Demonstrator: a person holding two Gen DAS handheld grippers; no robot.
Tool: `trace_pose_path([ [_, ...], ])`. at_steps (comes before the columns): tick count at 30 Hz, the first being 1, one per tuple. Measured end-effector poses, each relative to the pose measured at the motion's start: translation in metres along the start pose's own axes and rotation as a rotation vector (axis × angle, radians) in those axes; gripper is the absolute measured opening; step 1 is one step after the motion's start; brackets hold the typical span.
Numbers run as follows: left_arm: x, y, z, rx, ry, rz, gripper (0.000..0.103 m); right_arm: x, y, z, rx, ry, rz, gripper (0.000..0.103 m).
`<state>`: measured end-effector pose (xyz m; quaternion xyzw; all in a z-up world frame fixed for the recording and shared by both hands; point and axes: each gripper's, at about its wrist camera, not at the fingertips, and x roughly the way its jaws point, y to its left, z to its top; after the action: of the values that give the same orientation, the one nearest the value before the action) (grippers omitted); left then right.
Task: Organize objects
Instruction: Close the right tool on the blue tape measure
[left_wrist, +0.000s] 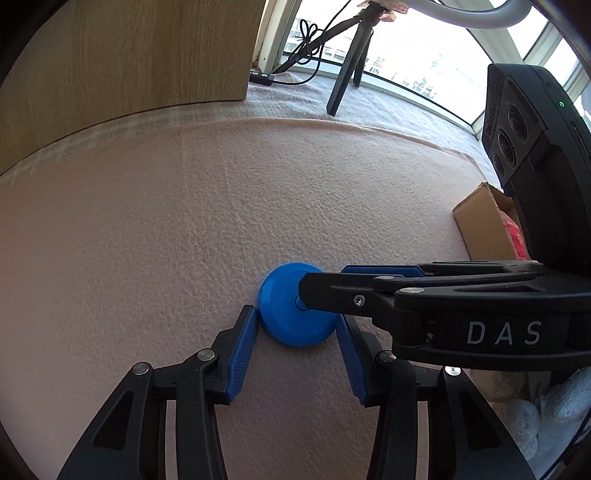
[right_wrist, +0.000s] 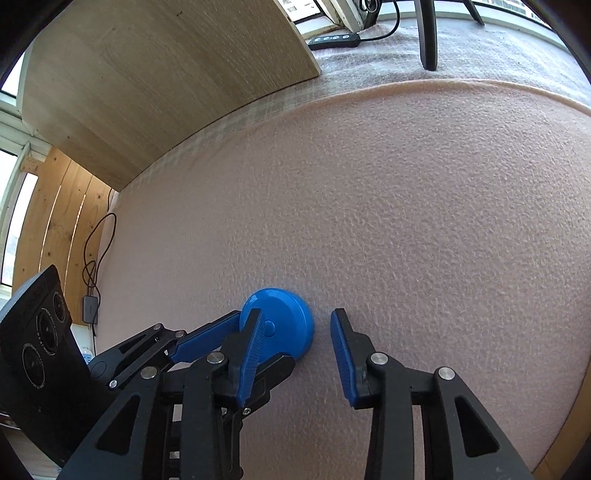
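Observation:
A blue round disc (left_wrist: 284, 314) lies flat on the pink foam mat (left_wrist: 184, 229). My left gripper (left_wrist: 297, 325) is open and straddles the disc, its blue pads (left_wrist: 242, 354) close against both sides. My right gripper (left_wrist: 321, 280) reaches in from the right just above the disc and hides part of its top. In the right wrist view the disc (right_wrist: 284, 314) sits by the left fingertip of my right gripper (right_wrist: 295, 332), which is open with bare mat between its tips. The left gripper (right_wrist: 264, 339) comes in from the left around the disc.
A cardboard box (left_wrist: 480, 225) with something red inside stands at the right. A wooden panel (left_wrist: 129, 66) rises at the back left. Behind the mat are a tripod leg (left_wrist: 343, 81) and a power strip (right_wrist: 334, 40). A cable with an adapter (right_wrist: 90, 310) lies left. A white-gloved hand (left_wrist: 546, 413) holds the right gripper.

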<state>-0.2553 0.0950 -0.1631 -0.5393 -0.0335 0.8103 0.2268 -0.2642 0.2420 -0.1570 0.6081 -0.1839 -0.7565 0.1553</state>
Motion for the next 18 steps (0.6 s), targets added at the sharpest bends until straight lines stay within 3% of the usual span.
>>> trace_pose_path([
  [10, -0.001, -0.007, 0.001, -0.001, -0.007, -0.008, 0.043, -0.006, -0.004, -0.004, 0.019, -0.015, 0.009, 0.026],
  [18, -0.019, -0.038, 0.007, 0.055, -0.046, -0.003, 0.043, -0.042, -0.011, -0.010, 0.040, -0.087, 0.015, 0.026],
])
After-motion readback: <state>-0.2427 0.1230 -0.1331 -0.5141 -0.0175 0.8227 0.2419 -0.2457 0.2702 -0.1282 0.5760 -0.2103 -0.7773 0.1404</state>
